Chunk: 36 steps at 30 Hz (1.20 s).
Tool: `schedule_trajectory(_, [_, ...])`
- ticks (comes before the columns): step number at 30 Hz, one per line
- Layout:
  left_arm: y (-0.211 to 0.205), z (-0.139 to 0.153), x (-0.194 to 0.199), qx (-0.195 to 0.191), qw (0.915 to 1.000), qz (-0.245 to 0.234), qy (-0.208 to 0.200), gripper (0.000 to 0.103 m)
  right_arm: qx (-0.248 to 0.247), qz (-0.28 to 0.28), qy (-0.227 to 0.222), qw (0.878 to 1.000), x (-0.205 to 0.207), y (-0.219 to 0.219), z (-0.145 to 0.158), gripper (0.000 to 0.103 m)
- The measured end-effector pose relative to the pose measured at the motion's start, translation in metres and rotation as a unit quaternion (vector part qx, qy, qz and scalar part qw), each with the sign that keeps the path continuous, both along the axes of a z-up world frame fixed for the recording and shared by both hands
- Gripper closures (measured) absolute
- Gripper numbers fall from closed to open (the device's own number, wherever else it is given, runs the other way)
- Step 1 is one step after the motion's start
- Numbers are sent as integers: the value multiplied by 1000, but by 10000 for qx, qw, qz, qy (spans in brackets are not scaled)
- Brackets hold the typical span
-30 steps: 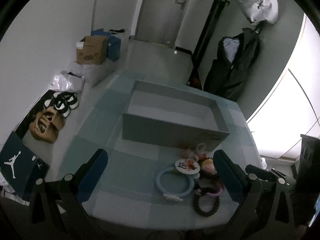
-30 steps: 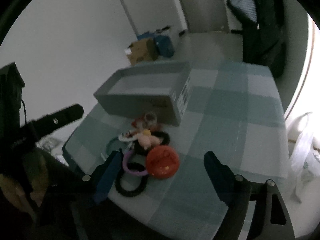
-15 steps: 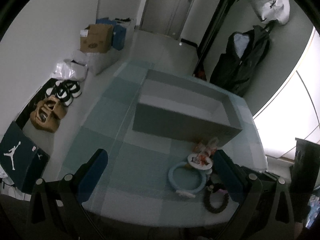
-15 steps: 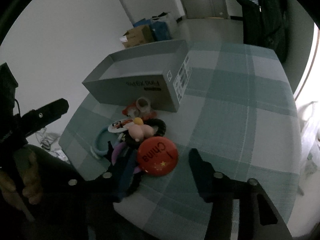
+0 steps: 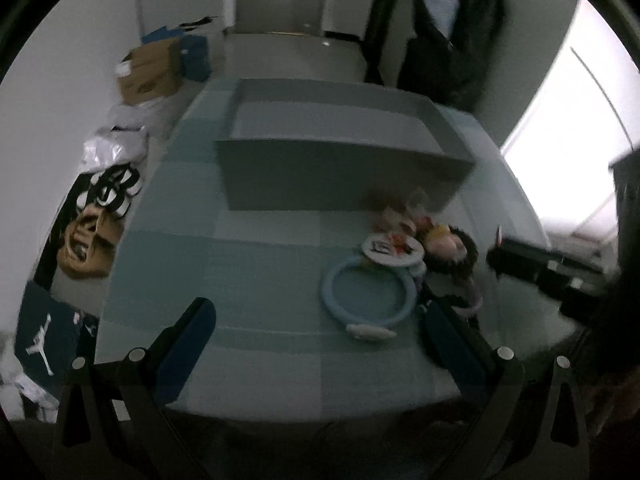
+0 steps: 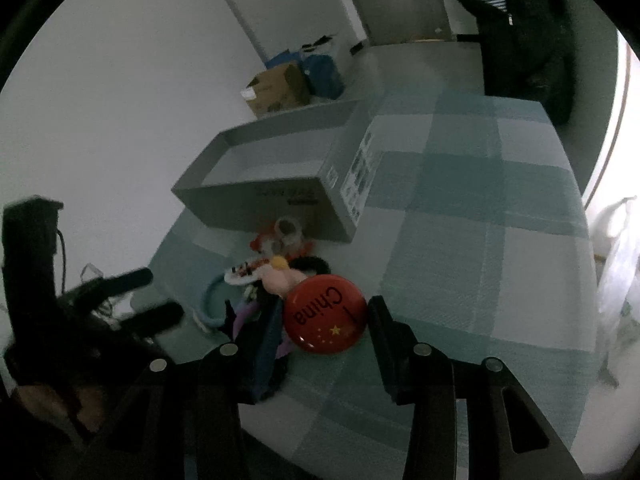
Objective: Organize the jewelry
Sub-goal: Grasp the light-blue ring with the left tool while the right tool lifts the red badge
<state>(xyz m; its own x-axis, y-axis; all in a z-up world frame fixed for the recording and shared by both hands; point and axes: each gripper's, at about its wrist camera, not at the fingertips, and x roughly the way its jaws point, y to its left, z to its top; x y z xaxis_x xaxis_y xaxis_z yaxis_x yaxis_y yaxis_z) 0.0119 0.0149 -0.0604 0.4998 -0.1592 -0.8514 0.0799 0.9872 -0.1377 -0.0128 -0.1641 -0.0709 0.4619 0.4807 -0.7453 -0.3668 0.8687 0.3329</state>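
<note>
Checked tabletop (image 6: 480,208); grey box (image 6: 280,184) on it, jewelry pile just in front. Right gripper (image 6: 324,320) jaws closing around red badge (image 6: 326,314). Left gripper (image 5: 316,328) jaws wide, empty, near blue ring (image 5: 366,294).

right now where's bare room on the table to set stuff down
Free: the checked tablecloth right of the grey box, and the cloth left of the blue ring. The box floor looks bare. Crowded: the trinket pile before the box, where the right gripper is closing around the red badge.
</note>
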Motion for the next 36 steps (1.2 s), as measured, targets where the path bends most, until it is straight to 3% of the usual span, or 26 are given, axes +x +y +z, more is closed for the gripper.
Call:
schedule_trajectory(8, [-7, -10, 4, 499, 9984, -199, 175, 1, 287, -153, -54, 9995, 0, -12, 10, 61])
schedule_trajectory(13, [-14, -18, 11, 729, 9962, -409, 231, 14, 367, -166, -114, 9991, 0, -14, 14, 61])
schedule_trajectory(15, [-14, -17, 12, 682, 9964, -460, 203, 20, 348, -159, -161, 9991, -1, -16, 14, 61])
schedule_trajectory(19, [-13, -12, 11, 549, 9964, -612, 189, 46, 370, -209, -179, 9989, -2, -19, 15, 61])
schedule_trajectory(22, [-12, -11, 9, 525, 9960, -698, 208, 47, 425, -272, -163, 9986, -2, -23, 15, 61])
schedule_trajectory(26, [-3, -5, 6, 117, 9974, -645, 286, 47, 494, -303, -208, 9981, -3, -24, 18, 61])
schedule_trajectory(36, [26, 31, -8, -429, 9984, -369, -82, 47, 756, -152, -410, 9962, -4, -16, 29, 61])
